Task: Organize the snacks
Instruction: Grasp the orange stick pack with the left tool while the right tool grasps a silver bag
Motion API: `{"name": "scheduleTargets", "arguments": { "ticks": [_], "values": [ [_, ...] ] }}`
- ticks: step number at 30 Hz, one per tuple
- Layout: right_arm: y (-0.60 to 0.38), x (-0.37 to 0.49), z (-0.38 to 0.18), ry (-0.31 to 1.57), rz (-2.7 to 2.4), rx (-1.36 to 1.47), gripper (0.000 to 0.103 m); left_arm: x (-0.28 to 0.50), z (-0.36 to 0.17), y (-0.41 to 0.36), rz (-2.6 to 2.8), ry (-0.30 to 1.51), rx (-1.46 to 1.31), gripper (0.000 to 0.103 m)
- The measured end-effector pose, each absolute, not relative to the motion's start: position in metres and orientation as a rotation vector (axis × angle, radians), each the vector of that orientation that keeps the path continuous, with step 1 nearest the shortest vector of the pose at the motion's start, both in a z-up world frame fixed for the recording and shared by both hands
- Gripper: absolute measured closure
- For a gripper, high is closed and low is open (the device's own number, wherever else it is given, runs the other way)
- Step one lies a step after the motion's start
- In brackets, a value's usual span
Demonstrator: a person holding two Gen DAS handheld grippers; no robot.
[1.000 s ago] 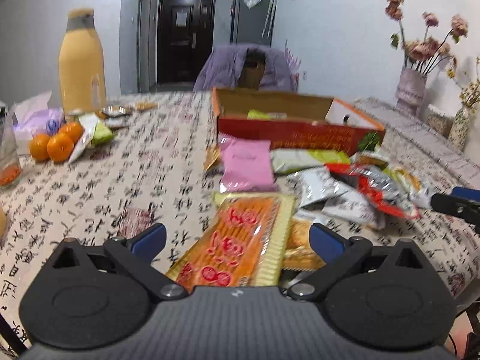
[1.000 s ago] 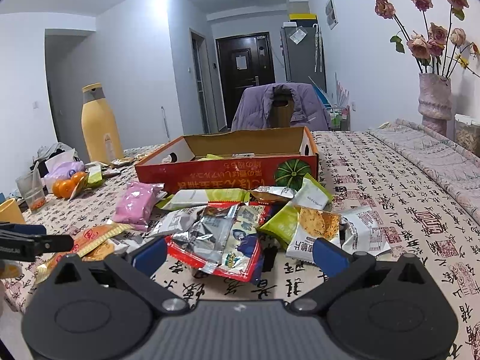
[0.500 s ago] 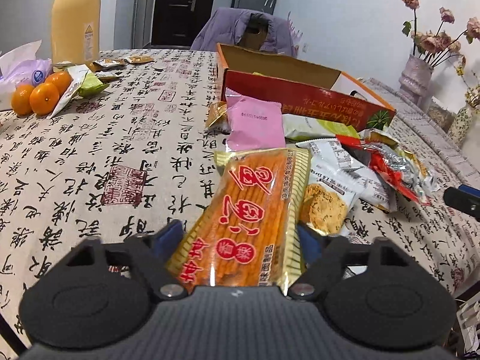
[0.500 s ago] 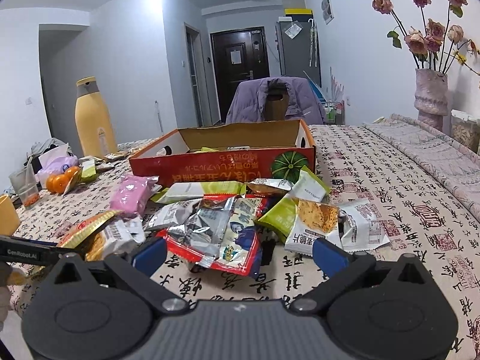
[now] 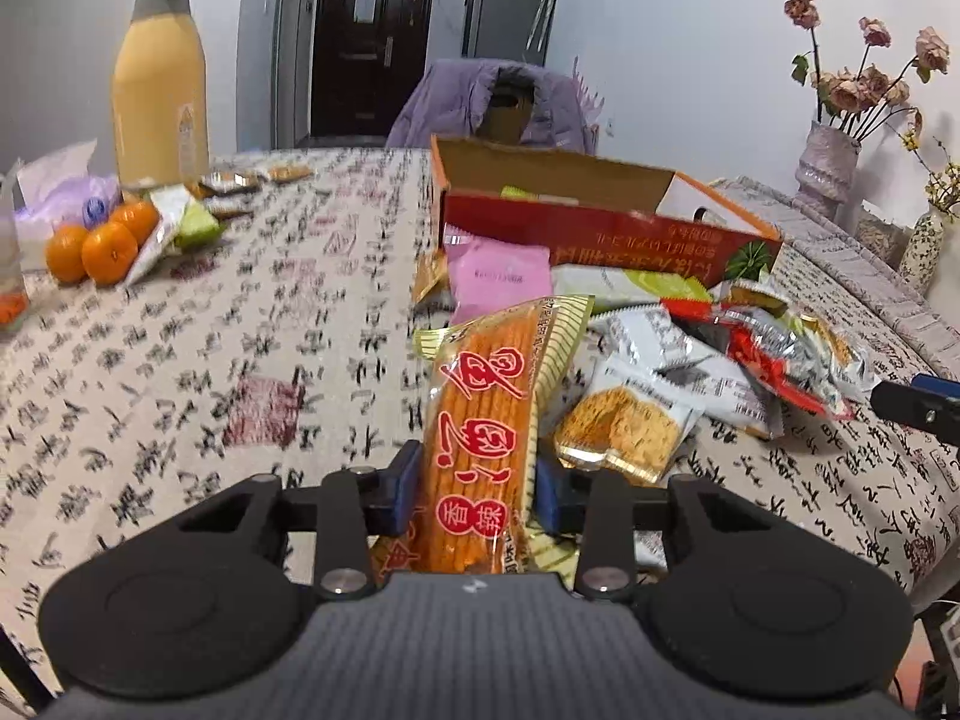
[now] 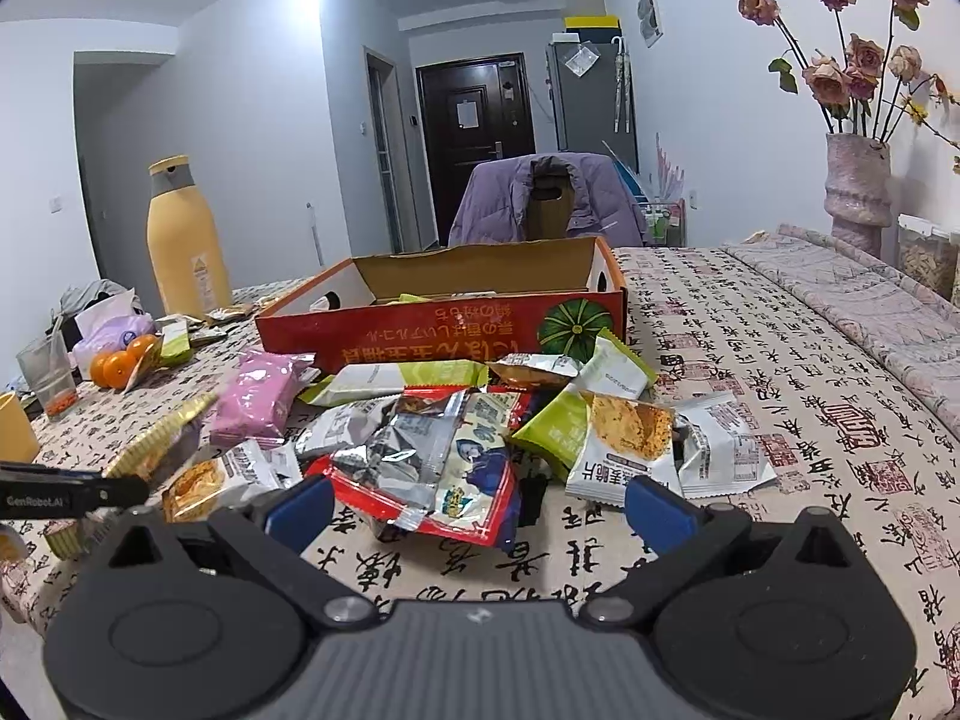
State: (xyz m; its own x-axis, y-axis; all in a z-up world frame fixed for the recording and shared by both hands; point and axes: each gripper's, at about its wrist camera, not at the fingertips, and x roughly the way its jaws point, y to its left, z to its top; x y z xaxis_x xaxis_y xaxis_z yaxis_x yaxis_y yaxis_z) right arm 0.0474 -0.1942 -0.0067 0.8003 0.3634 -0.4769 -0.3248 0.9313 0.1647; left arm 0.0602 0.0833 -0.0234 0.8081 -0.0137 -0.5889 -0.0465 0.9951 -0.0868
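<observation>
walls white | dark door [image 6: 477, 120] | draped chair [image 6: 549, 198]

Long orange snack packet [image 5: 480, 420] tilted up, near end clamped, beside scattered snack pile [image 5: 690, 348].

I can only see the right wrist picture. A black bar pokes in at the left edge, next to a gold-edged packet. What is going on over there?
Observer: That bar is the left gripper. Its fingers are shut on the orange spicy-strip packet, pinching it from both sides.
Visitor: I only see a gold edge. What does the front look like?
Observer: A clear window shows long orange strips, with red round labels printed down it.
Visitor: Can that camera see my side?
Observer: Only just. Of the right gripper, one of the fingers shows at the right edge of the left wrist view, just past the red foil packet.
</observation>
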Motion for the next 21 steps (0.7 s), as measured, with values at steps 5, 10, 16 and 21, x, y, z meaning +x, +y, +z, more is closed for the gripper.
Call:
{"name": "scheduleTargets", "arguments": {
  "ticks": [5, 10, 16, 21],
  "values": [
    [-0.195, 0.047, -0.007, 0.527, 0.369, 0.079, 0.0, 0.057, -0.012, 0.077, 0.036, 0.588, -0.067, 0.066],
    [-0.193, 0.049, -0.007, 0.524, 0.376, 0.077, 0.0, 0.056, -0.002, 0.068, 0.025, 0.55, -0.059, 0.066],
    [-0.179, 0.059, 0.004, 0.512, 0.403, 0.052, 0.0, 0.062, 0.008, 0.056, 0.011, 0.507, -0.065, 0.065],
    [-0.165, 0.079, 0.02, 0.512, 0.405, 0.04, 0.0, 0.068, 0.013, 0.048, 0.015, 0.485, -0.065, 0.065]
  ]
}}
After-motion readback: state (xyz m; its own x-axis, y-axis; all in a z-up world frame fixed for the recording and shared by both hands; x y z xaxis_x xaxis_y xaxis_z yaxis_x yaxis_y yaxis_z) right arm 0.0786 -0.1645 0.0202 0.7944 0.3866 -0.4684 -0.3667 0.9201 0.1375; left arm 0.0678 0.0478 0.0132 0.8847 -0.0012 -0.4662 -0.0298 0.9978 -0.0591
